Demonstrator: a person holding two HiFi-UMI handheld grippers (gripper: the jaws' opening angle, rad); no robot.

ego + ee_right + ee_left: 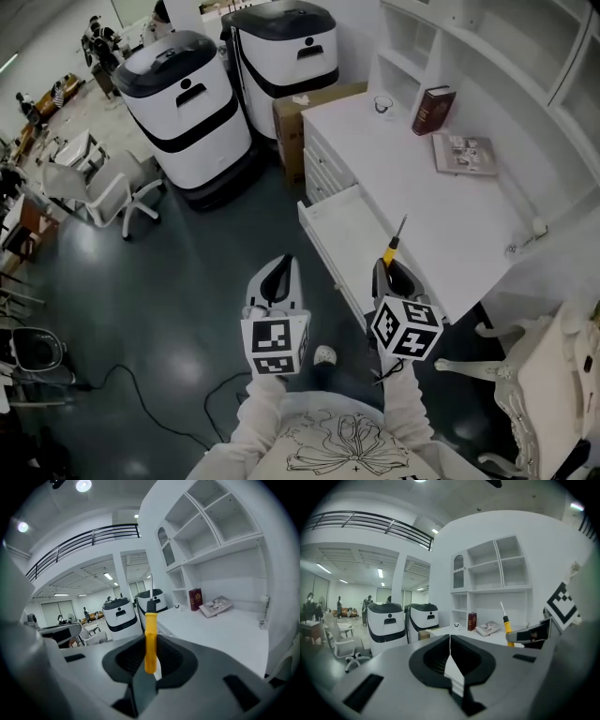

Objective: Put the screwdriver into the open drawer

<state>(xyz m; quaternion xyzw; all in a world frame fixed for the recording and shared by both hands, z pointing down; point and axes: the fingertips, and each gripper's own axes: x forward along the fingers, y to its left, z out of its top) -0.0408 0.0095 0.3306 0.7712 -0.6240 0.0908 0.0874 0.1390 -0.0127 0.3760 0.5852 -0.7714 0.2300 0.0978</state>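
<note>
The screwdriver (150, 639) is gripped in the right tool (151, 663): its yellow handle is clamped between the jaws and the metal shaft is pointed forward and up, away from the tool. In the head view the screwdriver (394, 242) is seen held in the air at the near end of the open drawer (323, 236), which is pulled out from the white table (422, 187). No contact between the screwdriver and the drawer can be made out. The left tool (450, 656) is closed with nothing between its jaws and is held to the left of the drawer, above the floor.

The pick-up is judged done and the drawer is already open. The placing is left: the screwdriver is yet to be brought over the drawer's interior, lowered and let go.
</note>
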